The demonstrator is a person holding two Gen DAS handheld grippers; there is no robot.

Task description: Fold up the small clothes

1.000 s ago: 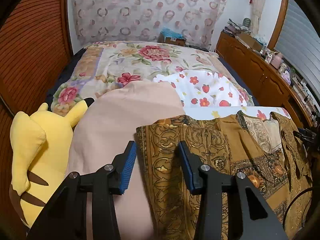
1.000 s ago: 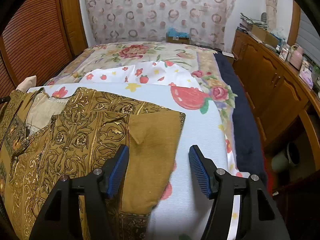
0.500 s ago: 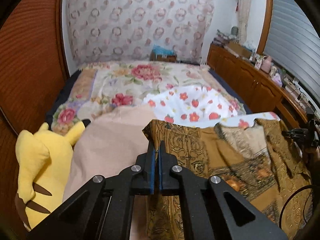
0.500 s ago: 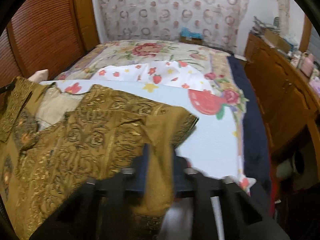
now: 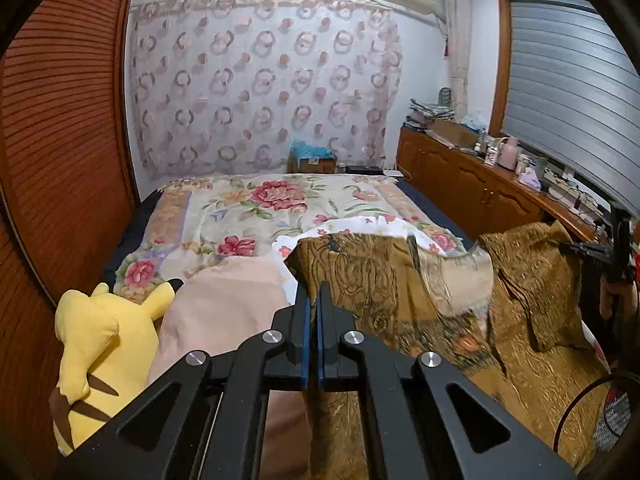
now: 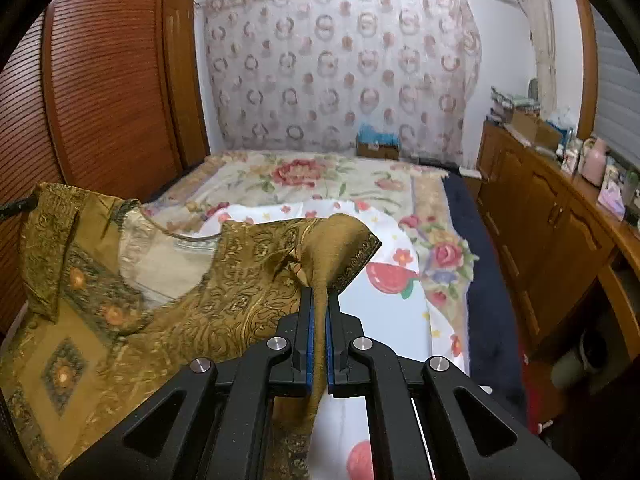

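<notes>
A small brown and gold patterned garment (image 5: 400, 292) (image 6: 168, 300) is held up by its two sides above the bed. My left gripper (image 5: 313, 300) is shut on its left edge, with the cloth pinched between the blue pads. Over on the other side, my right gripper (image 6: 319, 300) is shut on the plain brown corner, which stands up in a fold above the fingers. In the left wrist view the right gripper (image 5: 600, 256) shows at the far right edge, and in the right wrist view a dark tip of the left gripper (image 6: 16, 205) shows at the far left. The garment sags between both grips.
A white sheet with fruit prints (image 6: 384, 312) lies under the garment on the flowered bedspread (image 5: 256, 204). A yellow plush toy (image 5: 92, 344) and a beige pillow (image 5: 224, 304) lie at the left. A wooden cabinet (image 6: 552, 232) with clutter runs along the right; slatted wardrobe doors (image 5: 60, 140) stand left.
Both grippers closed on the garment's two sides and rose, lifting its top edge off the sheet. The views tilted up to show more of the wall.
</notes>
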